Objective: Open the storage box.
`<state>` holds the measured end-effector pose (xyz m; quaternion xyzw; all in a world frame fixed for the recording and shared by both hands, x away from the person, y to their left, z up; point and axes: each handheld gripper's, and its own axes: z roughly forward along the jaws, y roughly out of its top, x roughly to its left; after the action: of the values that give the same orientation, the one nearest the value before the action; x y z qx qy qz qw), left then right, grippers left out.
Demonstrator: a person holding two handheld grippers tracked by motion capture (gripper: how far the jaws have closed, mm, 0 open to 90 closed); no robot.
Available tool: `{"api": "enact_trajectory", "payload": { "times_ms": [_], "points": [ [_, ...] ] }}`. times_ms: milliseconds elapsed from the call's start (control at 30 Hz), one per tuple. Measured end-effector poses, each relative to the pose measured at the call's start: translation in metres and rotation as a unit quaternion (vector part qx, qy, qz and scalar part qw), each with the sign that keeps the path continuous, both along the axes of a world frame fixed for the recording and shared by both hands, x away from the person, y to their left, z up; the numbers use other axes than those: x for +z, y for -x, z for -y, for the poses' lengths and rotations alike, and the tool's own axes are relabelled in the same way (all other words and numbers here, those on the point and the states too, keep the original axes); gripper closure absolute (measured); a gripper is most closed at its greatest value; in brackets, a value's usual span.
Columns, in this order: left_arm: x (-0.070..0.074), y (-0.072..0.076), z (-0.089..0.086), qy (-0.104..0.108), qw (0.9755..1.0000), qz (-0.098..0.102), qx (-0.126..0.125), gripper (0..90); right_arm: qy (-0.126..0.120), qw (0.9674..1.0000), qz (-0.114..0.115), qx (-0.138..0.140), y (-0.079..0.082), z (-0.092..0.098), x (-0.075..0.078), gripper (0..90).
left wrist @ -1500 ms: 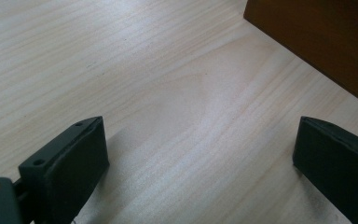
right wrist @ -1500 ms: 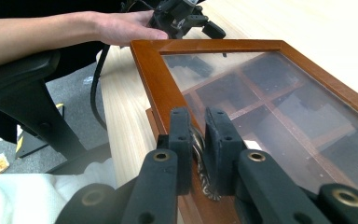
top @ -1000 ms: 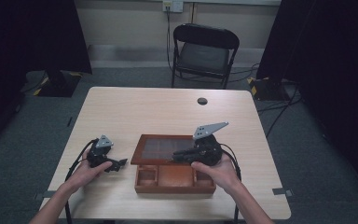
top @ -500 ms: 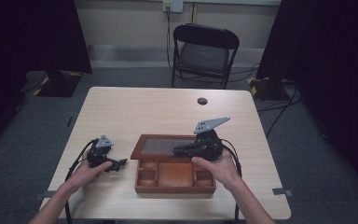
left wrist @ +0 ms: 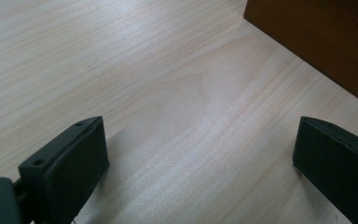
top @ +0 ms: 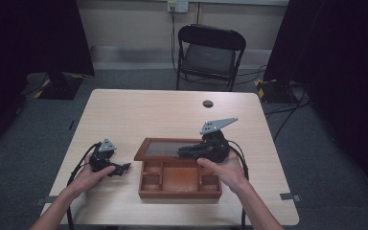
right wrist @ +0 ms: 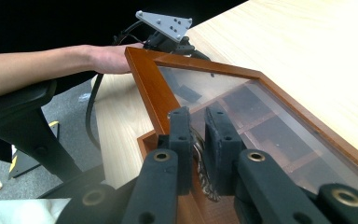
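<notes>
Folding chair [top: 211, 55] beyond table [top: 163, 110]

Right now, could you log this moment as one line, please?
box lid: part-raised | right gripper: shut on lid frame | left gripper: open, on table | wooden box: compartments exposed

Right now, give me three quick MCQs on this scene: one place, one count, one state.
1. Where are the left tongs?
A) on the table, left of the wooden box
B) inside the box
C) on the floor

2. How many chairs stand behind the table?
A) none
B) one
C) three

3. The box's glass lid is:
A) flat shut
B) taken off
C) tilted up, pinched by the right tongs

Key:
1 A: they rest open on bare tabletop beside the box.
2 B: there is a single black folding chair.
3 C: the shut tongs hold the lid raised off the box.
</notes>
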<state>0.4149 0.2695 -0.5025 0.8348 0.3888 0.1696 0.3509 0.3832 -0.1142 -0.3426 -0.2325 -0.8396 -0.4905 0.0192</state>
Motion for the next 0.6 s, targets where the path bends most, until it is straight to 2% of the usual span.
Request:
{"api": "enact_trajectory", "payload": {
  "times_ms": [600],
  "points": [
    [-0.0001, 0.0000, 0.0000, 0.000, 1.0000, 0.000, 0.000, 2.4, -0.009, 0.9999, 0.003, -0.007, -0.0059, 0.0009, 0.0058, 82.3]
  ]
}}
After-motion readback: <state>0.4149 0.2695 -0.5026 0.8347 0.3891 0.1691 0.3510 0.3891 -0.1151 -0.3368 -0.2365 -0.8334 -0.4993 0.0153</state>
